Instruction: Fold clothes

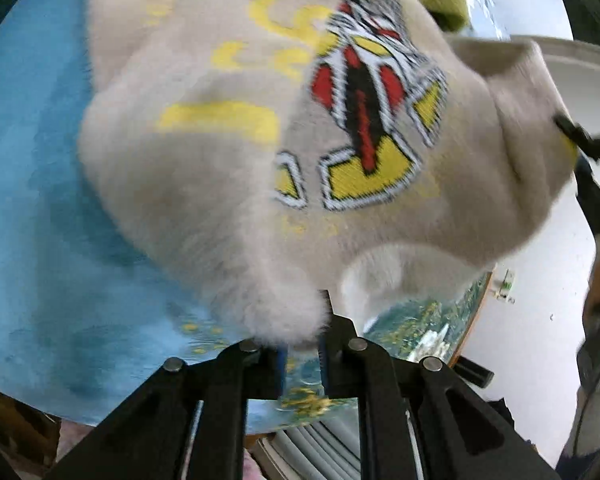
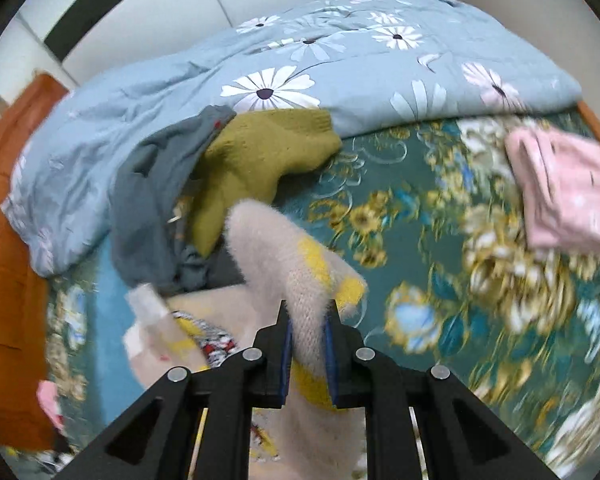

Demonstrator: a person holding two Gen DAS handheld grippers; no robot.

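Sweater [image 1: 228,152] edges are pinched in both tongs: the left tongs [image 1: 302,344] and the right tongs [image 2: 307,344] are each closed on fuzzy beige knit, the garment hanging between them above the flowered bed [image 2: 440,264]. Judging by the blur, it is mid-swing. Keep both grips level, then lower it onto open sheet, short of the olive sweater [image 2: 256,160] and pink folded clothes [image 2: 568,188].

bright, even daylight | heavy motion blur | fisheye bending, dark vignetted corners

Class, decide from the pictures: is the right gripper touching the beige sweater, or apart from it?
Touching. The right wrist view shows the beige sweater pinched between both blue pads of the right gripper, the fuzzy fabric filling the gap.
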